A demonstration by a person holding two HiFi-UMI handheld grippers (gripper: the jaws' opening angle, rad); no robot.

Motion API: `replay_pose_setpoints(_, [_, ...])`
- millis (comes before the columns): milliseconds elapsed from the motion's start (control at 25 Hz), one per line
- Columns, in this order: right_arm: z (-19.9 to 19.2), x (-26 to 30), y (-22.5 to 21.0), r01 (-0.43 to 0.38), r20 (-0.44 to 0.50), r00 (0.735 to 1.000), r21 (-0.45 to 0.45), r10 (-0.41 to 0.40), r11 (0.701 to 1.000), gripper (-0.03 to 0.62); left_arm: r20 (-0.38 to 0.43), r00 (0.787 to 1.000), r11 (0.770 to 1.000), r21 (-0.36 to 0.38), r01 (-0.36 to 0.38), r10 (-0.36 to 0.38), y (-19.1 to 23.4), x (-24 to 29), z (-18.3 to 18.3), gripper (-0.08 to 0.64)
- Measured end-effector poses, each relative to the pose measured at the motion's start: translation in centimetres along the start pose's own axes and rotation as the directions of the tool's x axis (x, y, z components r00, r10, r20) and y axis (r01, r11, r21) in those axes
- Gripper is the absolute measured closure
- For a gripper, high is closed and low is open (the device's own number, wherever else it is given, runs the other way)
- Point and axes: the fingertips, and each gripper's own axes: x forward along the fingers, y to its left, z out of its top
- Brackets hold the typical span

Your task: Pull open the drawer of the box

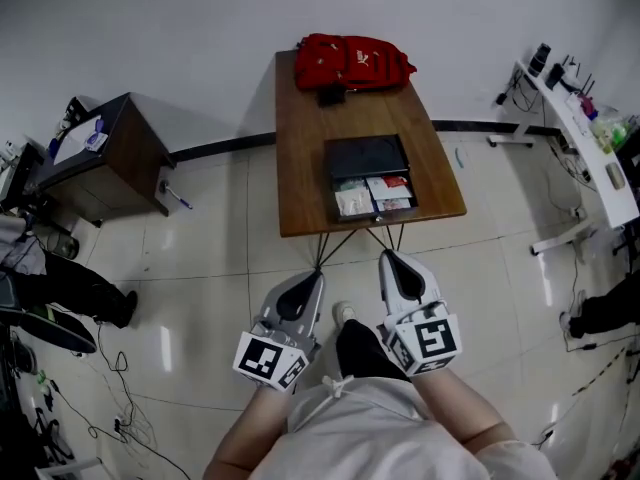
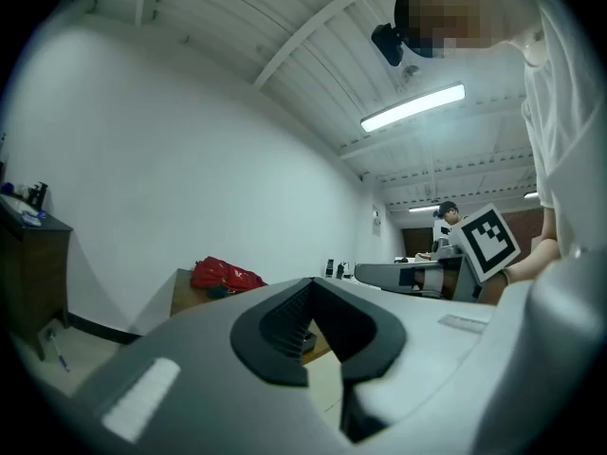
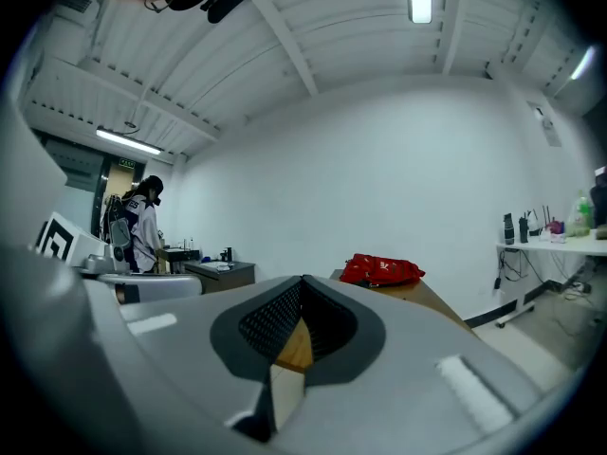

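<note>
– Drawer of the flat black box [image 1: 366, 156]: where is it sitting, and in what state?
– Shallow black drawer [image 1: 380, 215] is standing pulled out toward the person, at the near end of the brown wooden table [image 1: 300, 128]. White and red packets [image 1: 372, 196] are showing inside it. Judging by that, the pull is done.
– Grippers?
– Left gripper [image 1: 317, 275] and right gripper [image 1: 388, 257] are both hanging off the table's near edge, close to the person's body and well apart from the drawer. The fingers of each are lying together, clamping nothing. They are probably being held off because nothing is left to grasp.
– Other items?
– Red fabric bag [image 1: 352, 61] is lying at the table's far end by the wall, out of the drawer's path.
</note>
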Motion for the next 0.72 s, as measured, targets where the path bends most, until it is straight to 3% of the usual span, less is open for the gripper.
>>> replay_pose_setpoints(320, [-3.0,-10.5,5.2,0.01,-0.05,0.999,0.033,-0.008,0.999,0.586,-0.037,0.999,0.999,-0.031,0.02,-0.021,-6.6,-8.3,-1.5,0.554])
replay_pose_setpoints(480, [-3.1,-13.5,5.8,0.005,-0.054,0.999,0.046,-0.003,0.999,0.585,-0.028,0.999,0.999,-0.036,0.033,-0.034,-9.2,-9.5,-1.2,0.554])
replay_pose_setpoints(640, [-4.0,-15.0,5.5,-0.012,-0.069,0.997,0.143,0.022,0.99,0.586,-0.034,0.999,1.0,-0.007,0.03,-0.031,-10.8,-9.6,-0.8,0.554])
replay_pose_setpoints(720, [-4.1,-15.5,5.0,-0.02,-0.078,0.996,0.147,0.032,0.989,0.586,-0.029,0.999,1.0,-0.015,0.015,-0.015,-11.5,-9.4,-0.7,0.554])
